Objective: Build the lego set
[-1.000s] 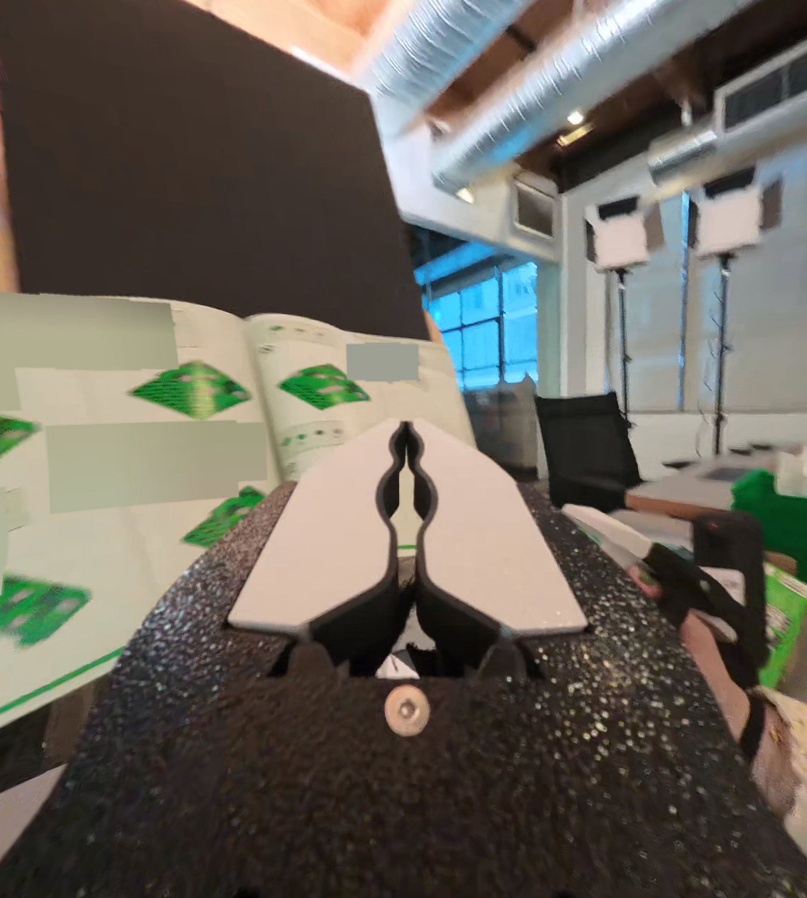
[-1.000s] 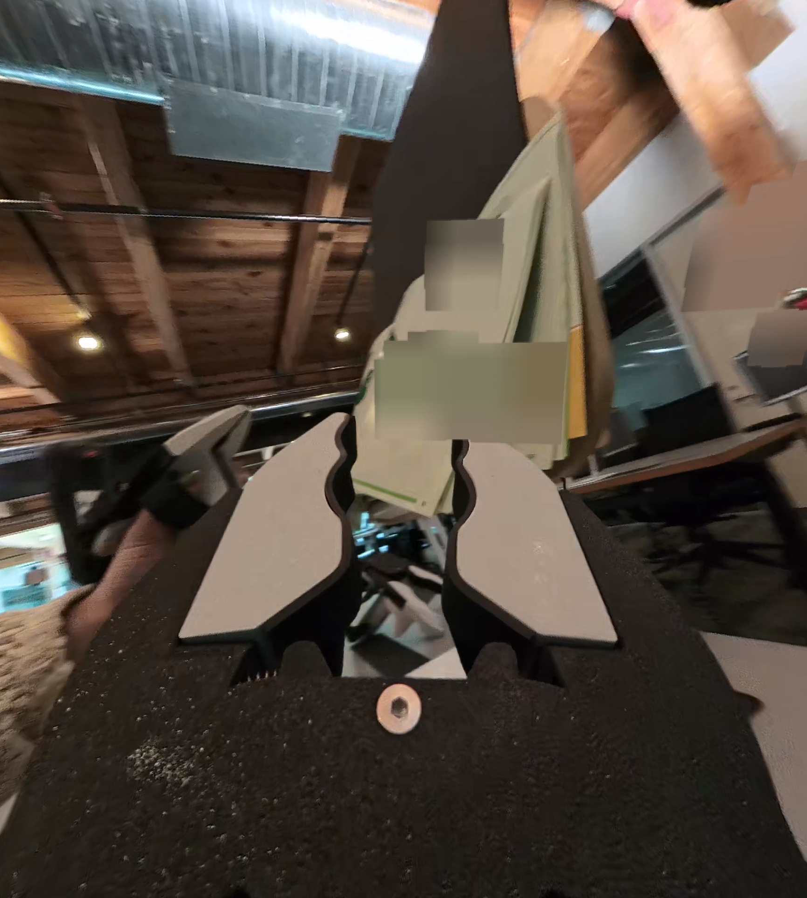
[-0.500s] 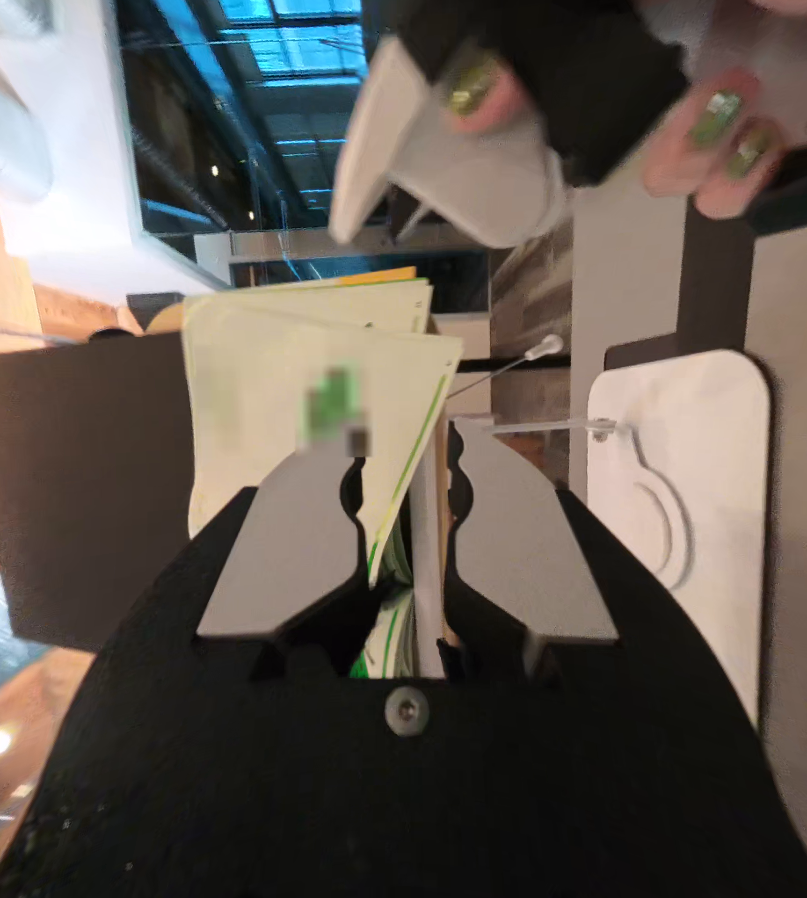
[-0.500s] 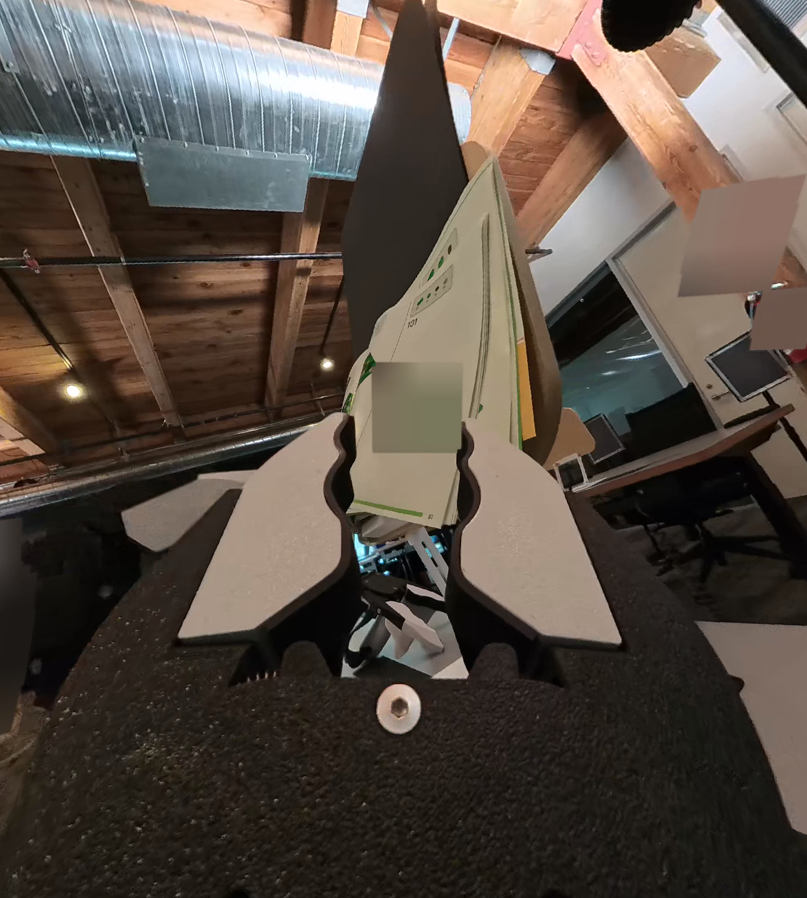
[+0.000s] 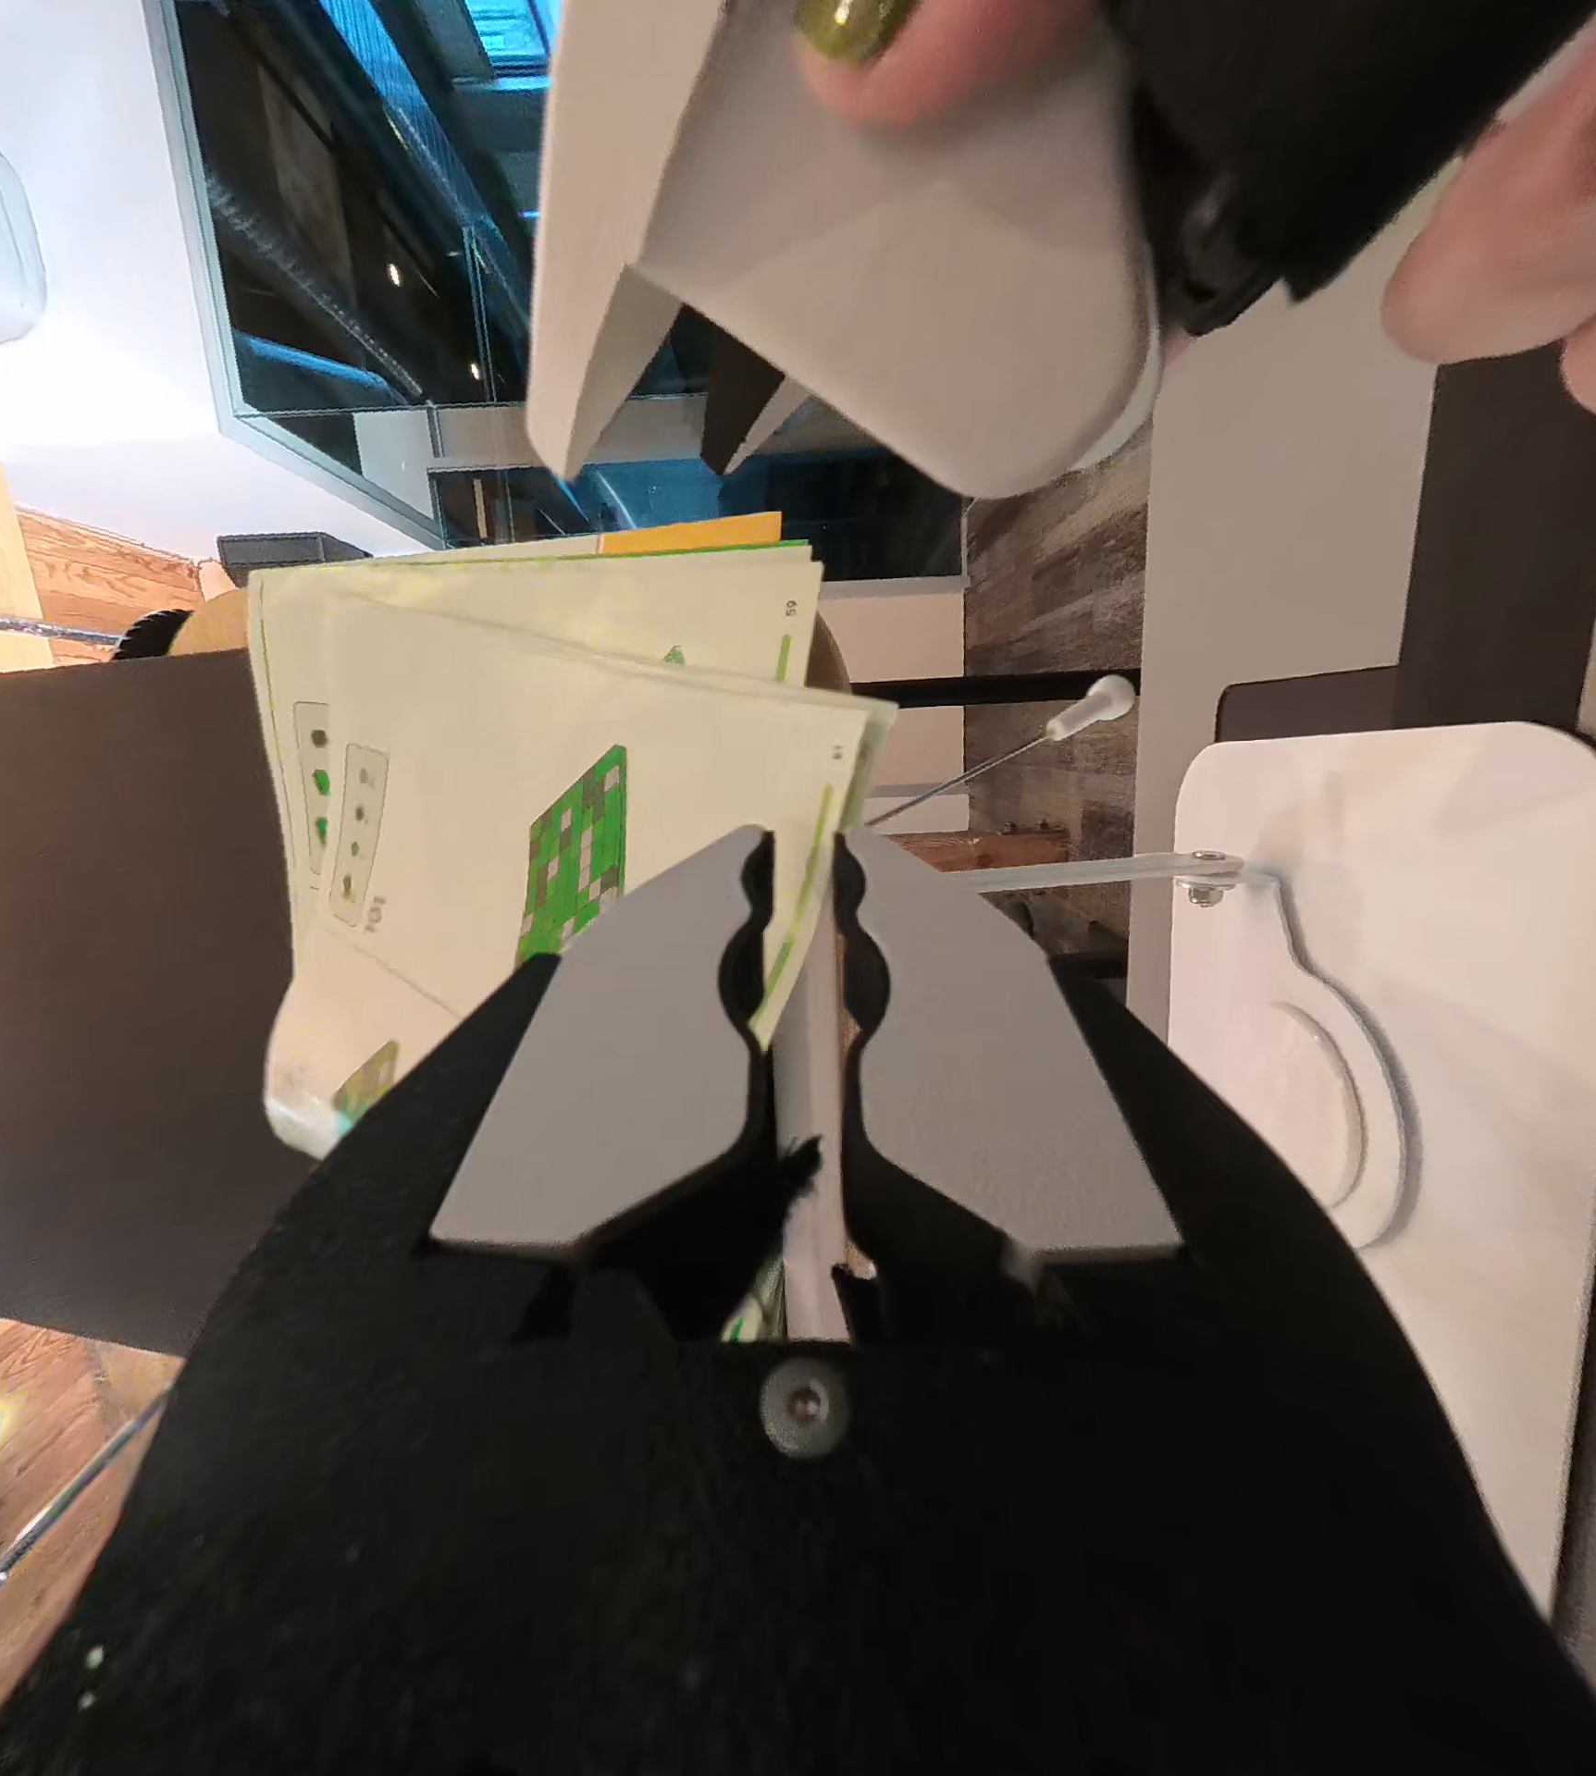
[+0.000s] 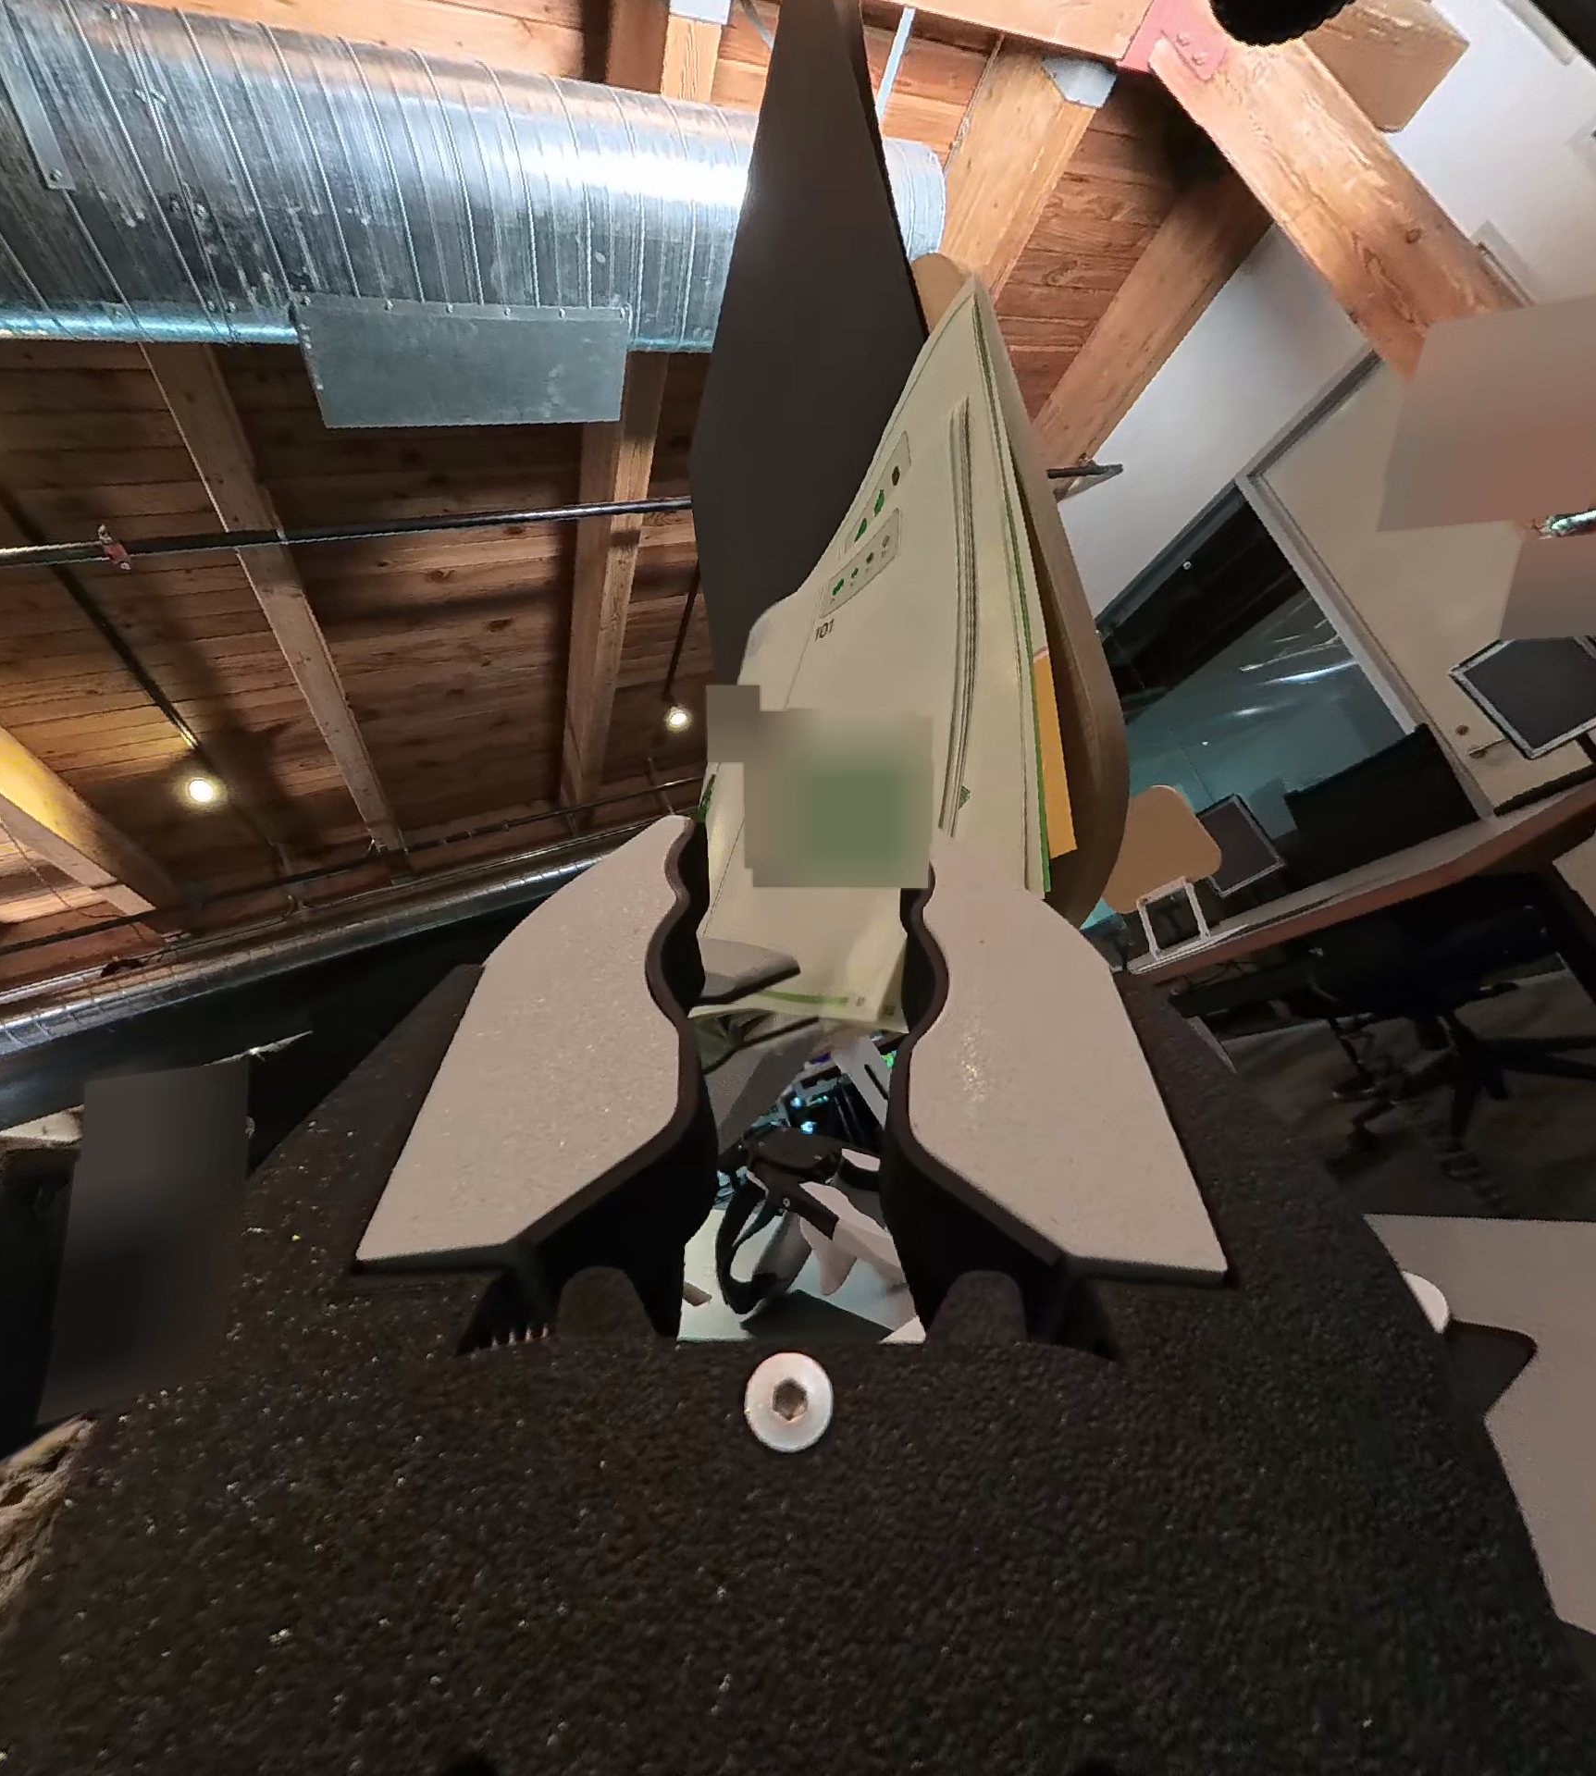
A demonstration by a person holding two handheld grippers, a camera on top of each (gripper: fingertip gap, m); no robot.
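Note:
The instruction booklet stands open against a black backboard; its pages show green brick diagrams. My left gripper is rolled on its side, its fingers closed to a narrow gap with the edge of a page caught between them. My right gripper is open and empty, pointing up at the lower edge of the booklet, which lies just beyond its fingertips. In the left wrist view the right gripper hangs close above the booklet, held by a hand. No bricks are in view.
A white plate with a thin arm sits right of the booklet, and a white-tipped wire pokes out beside the pages. Ceiling duct and beams fill the right wrist view. A desk with chairs stands far right.
My left gripper rolled sideways, moved to the booklet's page edge, opened, then narrowed on a page. The right gripper stayed open and moved closer to the booklet.

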